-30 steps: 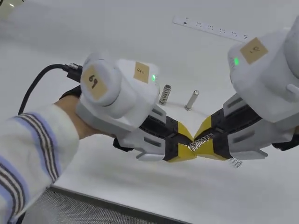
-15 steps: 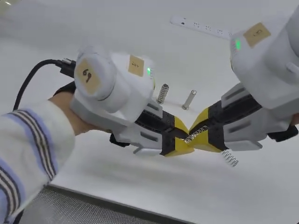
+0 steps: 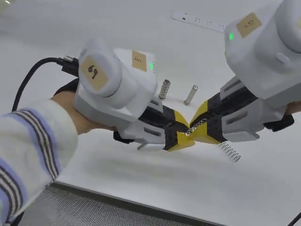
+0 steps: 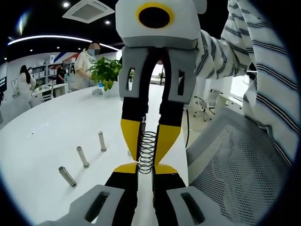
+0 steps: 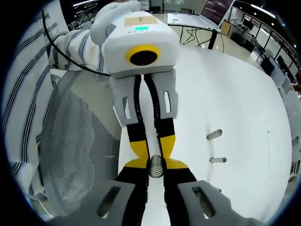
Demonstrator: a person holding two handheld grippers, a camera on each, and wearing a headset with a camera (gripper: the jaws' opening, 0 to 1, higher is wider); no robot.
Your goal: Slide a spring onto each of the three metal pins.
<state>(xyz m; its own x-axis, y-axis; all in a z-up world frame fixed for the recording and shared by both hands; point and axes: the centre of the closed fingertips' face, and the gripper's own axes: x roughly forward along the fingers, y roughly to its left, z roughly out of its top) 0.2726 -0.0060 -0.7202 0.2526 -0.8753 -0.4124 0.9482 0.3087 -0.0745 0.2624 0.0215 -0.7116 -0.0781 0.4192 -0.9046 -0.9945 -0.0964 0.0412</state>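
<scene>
Left gripper (image 3: 181, 140): jaws pinch one end of the held spring (image 3: 196, 127).
Right gripper (image 3: 200, 126): jaws pinch its other end.
Pins: sprung pin (image 3: 164, 88), bare pin (image 3: 191, 95); end pin (image 4: 102, 140) is blocked by the right gripper in the head view.
Loose spring (image 3: 229, 151): on the table (image 3: 141, 179).

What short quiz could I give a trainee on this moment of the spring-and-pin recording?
1. True or false: the held spring spans tip to tip between the left tool and the right tool.
2. Of the three pins in the left gripper view, how many already carry a spring? A: none. B: one. C: two.
3. Fill in: a loose spring lies on the ____ near the right tool.

Key: 1 true. 2 B. 3 table.
</scene>
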